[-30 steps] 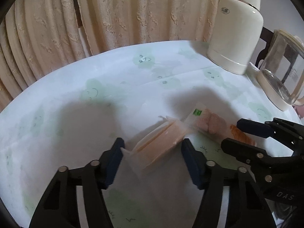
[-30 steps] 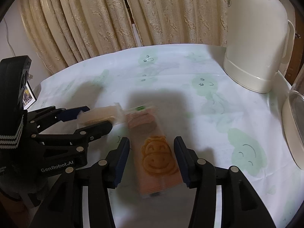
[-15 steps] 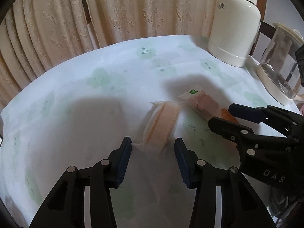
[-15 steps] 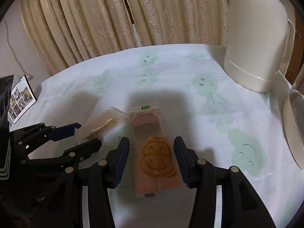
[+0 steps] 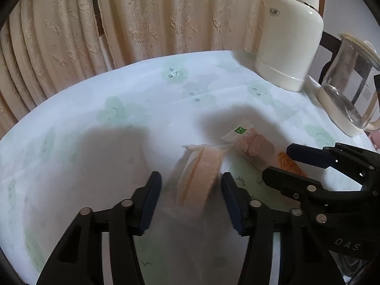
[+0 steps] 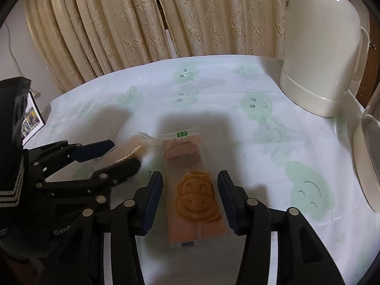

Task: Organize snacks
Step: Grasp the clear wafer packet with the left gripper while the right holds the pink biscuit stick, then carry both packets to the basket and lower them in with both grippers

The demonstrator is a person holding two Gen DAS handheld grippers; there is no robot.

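Observation:
A clear-wrapped wafer pack [image 5: 201, 178] is tipped up on its edge between the blue pads of my left gripper [image 5: 191, 194], which is shut on its wrapper. The right wrist view shows the same pack [image 6: 133, 148] to the left of the orange snack. That long orange snack pack with a smiling cow face [image 6: 196, 194] lies flat on the tablecloth. My right gripper [image 6: 190, 194] is open and straddles it, one finger on each side. From the left wrist view the orange pack [image 5: 254, 143] runs under the right gripper [image 5: 294, 166].
A cream thermos jug [image 6: 318, 54] stands at the back right of the round table [image 5: 142, 90], with a glass kettle [image 5: 351, 90] beside it. Curtains hang behind the table. A framed photo [image 6: 29, 118] sits beyond the left edge.
My left gripper has narrowed onto the wafer pack, which turned in line with the fingers and tipped onto its edge. The right gripper stays astride the orange pack.

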